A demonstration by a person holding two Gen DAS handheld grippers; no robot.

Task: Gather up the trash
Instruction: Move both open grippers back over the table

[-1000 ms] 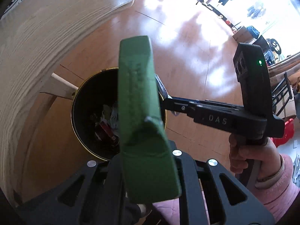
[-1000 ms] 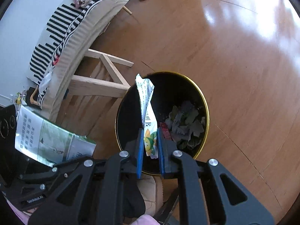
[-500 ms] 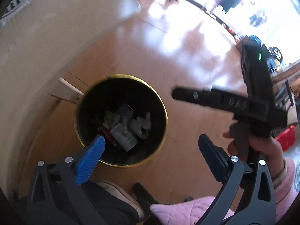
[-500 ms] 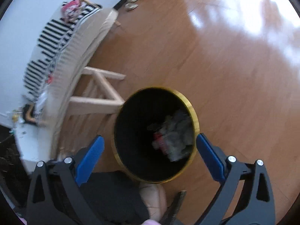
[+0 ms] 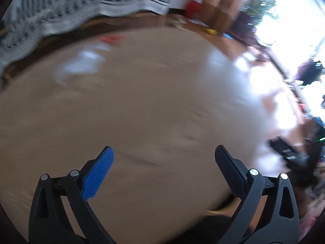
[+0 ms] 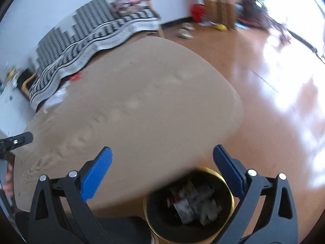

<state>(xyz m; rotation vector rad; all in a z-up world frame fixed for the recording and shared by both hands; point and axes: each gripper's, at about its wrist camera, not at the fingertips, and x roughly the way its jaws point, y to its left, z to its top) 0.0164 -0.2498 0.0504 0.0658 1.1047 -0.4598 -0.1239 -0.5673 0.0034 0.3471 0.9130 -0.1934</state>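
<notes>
Between and just below our right fingers [image 6: 162, 170], spread wide and empty, sits the bin [image 6: 228, 185] with trash [image 6: 193, 203] inside; our left fingers [image 5: 163, 168], equally wide, hang empty over the blurred surface [image 5: 142, 101]

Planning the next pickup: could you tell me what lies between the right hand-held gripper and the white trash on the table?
Only bare table separates the right hand-held gripper from the white trash, per the right wrist view.
</notes>
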